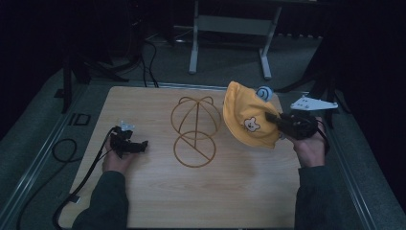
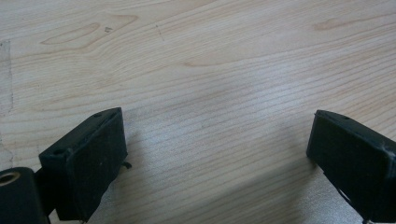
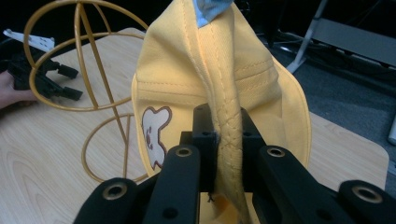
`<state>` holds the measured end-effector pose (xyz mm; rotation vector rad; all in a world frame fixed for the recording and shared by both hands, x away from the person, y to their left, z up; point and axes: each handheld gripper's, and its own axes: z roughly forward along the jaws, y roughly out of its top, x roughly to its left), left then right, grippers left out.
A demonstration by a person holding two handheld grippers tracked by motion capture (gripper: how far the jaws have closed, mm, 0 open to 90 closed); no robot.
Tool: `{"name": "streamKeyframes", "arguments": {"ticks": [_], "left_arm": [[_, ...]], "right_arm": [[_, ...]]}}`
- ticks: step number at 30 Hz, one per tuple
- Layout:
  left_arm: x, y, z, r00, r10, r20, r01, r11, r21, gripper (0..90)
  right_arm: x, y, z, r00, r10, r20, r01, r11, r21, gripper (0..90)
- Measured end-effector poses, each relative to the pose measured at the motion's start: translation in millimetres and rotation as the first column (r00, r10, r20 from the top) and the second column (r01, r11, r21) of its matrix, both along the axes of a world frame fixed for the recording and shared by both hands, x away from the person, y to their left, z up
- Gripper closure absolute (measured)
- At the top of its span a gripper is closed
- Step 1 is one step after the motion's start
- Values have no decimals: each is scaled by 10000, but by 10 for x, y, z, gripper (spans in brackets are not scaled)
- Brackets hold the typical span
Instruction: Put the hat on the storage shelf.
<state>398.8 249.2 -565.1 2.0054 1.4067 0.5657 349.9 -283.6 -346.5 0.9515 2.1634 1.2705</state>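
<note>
Yellow cap (image 1: 249, 122) is held up off the desk (image 1: 158, 201), at the desk's right side, just right of the wire stand (image 1: 195, 130). Largest first:

- Desk: light wood grain, rounded corners, seen whole in the high view. Bare wood (image 2: 201, 70) is seen under the left claw in the left gripper view.
- Yellow cap: clamped by its stitched edge in the right claw (image 1: 272, 118). A bear patch (image 1: 252, 124) is shown on the front, a pale blue bobble (image 1: 264, 92) at the top. In the right gripper view the cap (image 3: 205, 70) is seen hanging folded, with the seam pinched between the two black jaws; the patch (image 3: 154, 133) is turned to the left of that view.
- Wire stand: gold-coloured, a dome frame over a ring base, standing at the desk's centre. Not touched by the cap or by either claw. In the right gripper view it (image 3: 81, 79) is seen behind and left of the cap.
- Right claw (image 3: 227, 140): jaws pressed together on the cap's fabric, held by the right hand (image 1: 311, 146) near the desk's right edge.
- Left claw (image 1: 142, 144): jaws stood well apart, nothing between them, rested low on the desk at the left, well apart from the stand. Held by the left hand (image 1: 115, 160).
</note>
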Motion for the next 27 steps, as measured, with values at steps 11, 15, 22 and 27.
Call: {"name": "streamKeyframes", "arguments": {"ticks": [11,15,22,27], "left_arm": [[0,0,0,10000,1,0,-1,10000,-4,49],[0,0,0,10000,1,0,-1,10000,-5,49],[0,0,0,10000,0,-1,0,10000,-2,49],[0,0,0,10000,0,0,0,10000,-3,49]], "right_arm": [[-11,1,112,9995,251,186,-256,9993,276,835],[-15,17,143,9990,359,260,-367,9988,310,835],[-13,45,179,9973,646,359,-660,9970,401,837],[-16,59,211,9963,780,367,-797,9957,476,837]]}}
